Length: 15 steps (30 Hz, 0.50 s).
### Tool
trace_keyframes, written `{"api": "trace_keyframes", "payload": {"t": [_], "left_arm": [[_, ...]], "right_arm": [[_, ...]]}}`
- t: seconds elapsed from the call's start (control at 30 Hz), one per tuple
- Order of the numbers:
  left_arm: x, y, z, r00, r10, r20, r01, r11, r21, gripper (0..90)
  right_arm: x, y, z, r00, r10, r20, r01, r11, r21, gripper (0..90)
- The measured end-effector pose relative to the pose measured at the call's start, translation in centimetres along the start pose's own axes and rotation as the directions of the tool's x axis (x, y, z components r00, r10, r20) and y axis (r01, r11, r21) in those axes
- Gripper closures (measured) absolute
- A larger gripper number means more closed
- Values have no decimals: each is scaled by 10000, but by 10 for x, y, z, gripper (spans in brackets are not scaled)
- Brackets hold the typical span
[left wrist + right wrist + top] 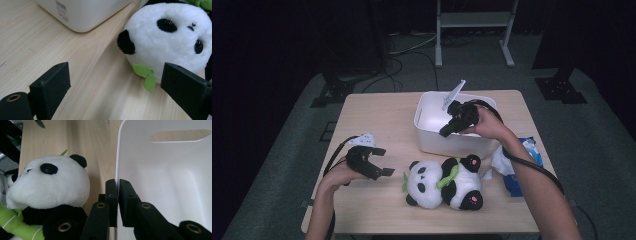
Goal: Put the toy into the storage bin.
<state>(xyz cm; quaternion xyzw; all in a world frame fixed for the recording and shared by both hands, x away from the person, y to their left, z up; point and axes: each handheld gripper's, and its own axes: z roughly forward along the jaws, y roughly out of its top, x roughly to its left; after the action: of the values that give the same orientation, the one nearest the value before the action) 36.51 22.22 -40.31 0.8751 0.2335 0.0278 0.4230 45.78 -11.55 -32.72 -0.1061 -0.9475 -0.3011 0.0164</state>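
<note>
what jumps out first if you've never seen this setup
A plush panda lies at the table's near edge, in front of a white bin. The right hand-held gripper is clamped on the bin's near rim, while the left hand-held gripper sits open just left of the panda's head.

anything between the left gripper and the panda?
Nothing visible. The left gripper is open, aimed at the panda, with bare table in the gap. The right gripper is shut on the bin wall behind the panda.
</note>
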Motion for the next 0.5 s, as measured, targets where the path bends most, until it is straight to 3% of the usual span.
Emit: {"api": "trace_keyframes", "payload": {"t": [0.1,0.5], "left_arm": [[0,0,0,10000,18,-9,-18,10000,18,77],[-3,0,-2,10000,76,-21,-76,10000,24,77]], "right_arm": [[0,-1,-2,9999,142,-25,-142,9999,-96,849],[6,0,-3,10000,-79,-16,79,10000,-56,853]]}}
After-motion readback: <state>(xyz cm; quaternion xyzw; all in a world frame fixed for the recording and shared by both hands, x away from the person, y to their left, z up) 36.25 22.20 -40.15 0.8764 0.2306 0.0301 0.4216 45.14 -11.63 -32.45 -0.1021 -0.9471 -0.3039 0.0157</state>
